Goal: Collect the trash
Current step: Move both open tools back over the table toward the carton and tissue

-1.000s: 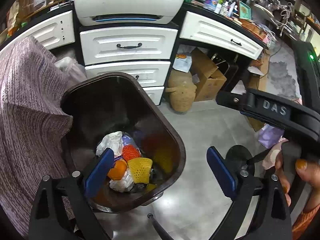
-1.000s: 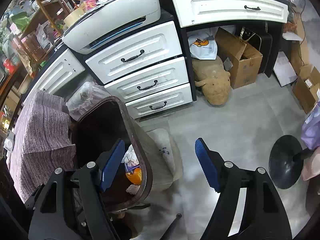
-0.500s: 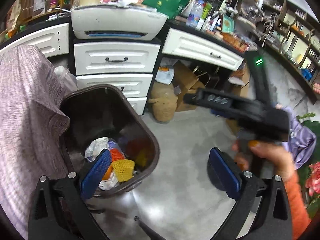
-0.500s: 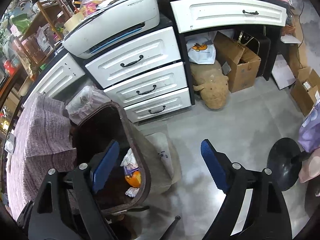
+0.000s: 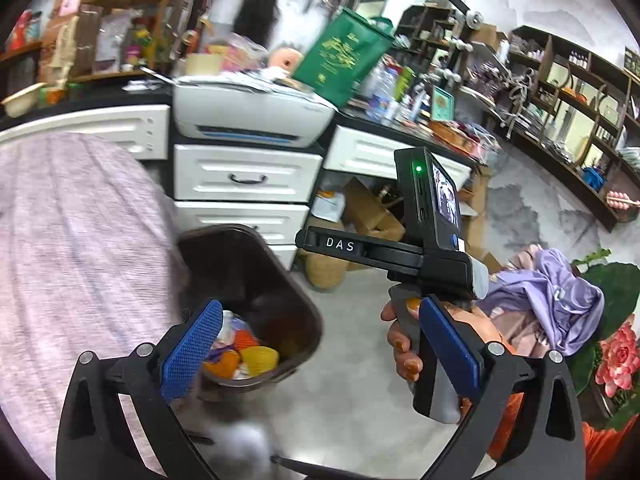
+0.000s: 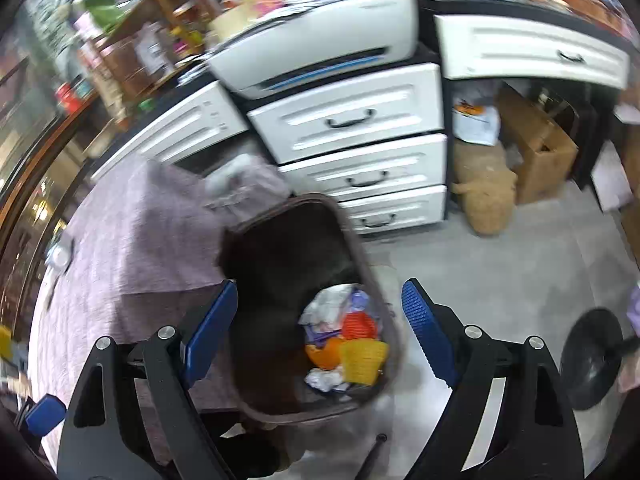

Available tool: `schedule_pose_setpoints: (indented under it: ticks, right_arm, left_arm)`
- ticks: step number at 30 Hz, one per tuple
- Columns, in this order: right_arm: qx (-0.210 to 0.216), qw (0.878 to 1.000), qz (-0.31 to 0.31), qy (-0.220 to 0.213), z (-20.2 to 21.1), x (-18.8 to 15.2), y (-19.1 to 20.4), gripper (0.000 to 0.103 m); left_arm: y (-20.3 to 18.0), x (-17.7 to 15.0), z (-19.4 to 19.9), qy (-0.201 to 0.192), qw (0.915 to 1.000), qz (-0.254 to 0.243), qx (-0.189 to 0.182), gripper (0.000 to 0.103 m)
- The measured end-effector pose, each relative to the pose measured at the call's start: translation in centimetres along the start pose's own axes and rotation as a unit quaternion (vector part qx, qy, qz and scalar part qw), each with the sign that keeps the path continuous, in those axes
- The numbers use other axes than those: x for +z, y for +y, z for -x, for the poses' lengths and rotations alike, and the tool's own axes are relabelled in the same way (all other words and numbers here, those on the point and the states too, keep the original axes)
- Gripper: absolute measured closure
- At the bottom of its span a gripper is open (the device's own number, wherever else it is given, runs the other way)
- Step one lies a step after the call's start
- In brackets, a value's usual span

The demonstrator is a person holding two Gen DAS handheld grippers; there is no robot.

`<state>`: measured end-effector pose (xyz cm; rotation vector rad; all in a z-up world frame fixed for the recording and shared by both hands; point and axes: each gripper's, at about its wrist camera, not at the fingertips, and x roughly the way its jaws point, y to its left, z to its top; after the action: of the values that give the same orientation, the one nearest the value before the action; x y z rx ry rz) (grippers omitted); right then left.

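Note:
A dark brown trash bin [image 5: 292, 300] stands on the grey floor beside a table with a purple cloth [image 5: 80, 248]. It holds trash [image 6: 348, 340]: white crumpled paper, orange and red pieces, yellow foam net. My left gripper [image 5: 320, 340] is open and empty, above and to the right of the bin. My right gripper [image 6: 316, 316] is open and empty, straddling the bin's rim [image 6: 376, 280] from above. The right gripper's body [image 5: 432, 248] shows in the left wrist view, held in a hand.
White drawers [image 6: 352, 120] and a printer [image 6: 320, 48] stand behind the bin. Cardboard boxes [image 6: 536, 148] and a tan sack [image 6: 484, 196] lie under the desk. A black stool base [image 6: 592, 356] is at right. Purple fabric [image 5: 556, 300] and flowers [image 5: 616, 356] are at right.
Both grippers have risen and tilted up. The left view now shows shelves and the right gripper close in front. The right gripper has shifted left over the bin.

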<state>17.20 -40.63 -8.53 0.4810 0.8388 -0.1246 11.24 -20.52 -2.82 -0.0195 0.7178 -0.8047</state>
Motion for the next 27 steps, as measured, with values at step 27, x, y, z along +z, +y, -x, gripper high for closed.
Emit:
schedule_pose_setpoints:
  ticks: [27]
  right_arm:
    - [0.201, 0.935, 0.286, 0.055, -2.6, 0.4, 31.0, 0.017]
  left_arm:
    - [24.4, 0.4, 12.6, 0.036, 0.9521, 0.051, 0.299, 0.006]
